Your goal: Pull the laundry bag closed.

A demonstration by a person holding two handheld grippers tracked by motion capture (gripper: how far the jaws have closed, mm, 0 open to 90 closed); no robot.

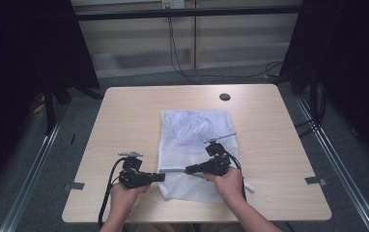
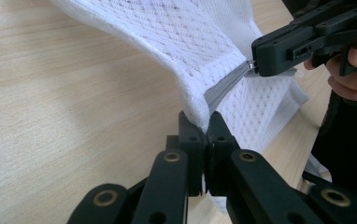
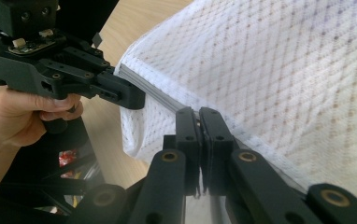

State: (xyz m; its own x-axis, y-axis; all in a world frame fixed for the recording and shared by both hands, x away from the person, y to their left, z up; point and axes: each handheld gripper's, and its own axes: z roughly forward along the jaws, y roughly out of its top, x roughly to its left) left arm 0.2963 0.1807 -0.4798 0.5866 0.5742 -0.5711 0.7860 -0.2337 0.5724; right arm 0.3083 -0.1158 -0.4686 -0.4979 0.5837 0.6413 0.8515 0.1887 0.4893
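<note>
Left gripper [image 2: 203,128] and right gripper [image 1: 191,169] jaws both clamp the mesh bag's [image 1: 192,140] zipper [image 2: 225,84] edge, the zipper's axis spanning between them.

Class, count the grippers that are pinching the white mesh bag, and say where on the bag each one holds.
2. The left gripper pinches the mesh bag at its near left edge, at the zipper's end. The right gripper clamps the zipper further along, toward the bag's middle.

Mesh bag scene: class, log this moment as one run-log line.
left gripper: shut on mesh bag corner | right gripper: shut on zip | table
</note>
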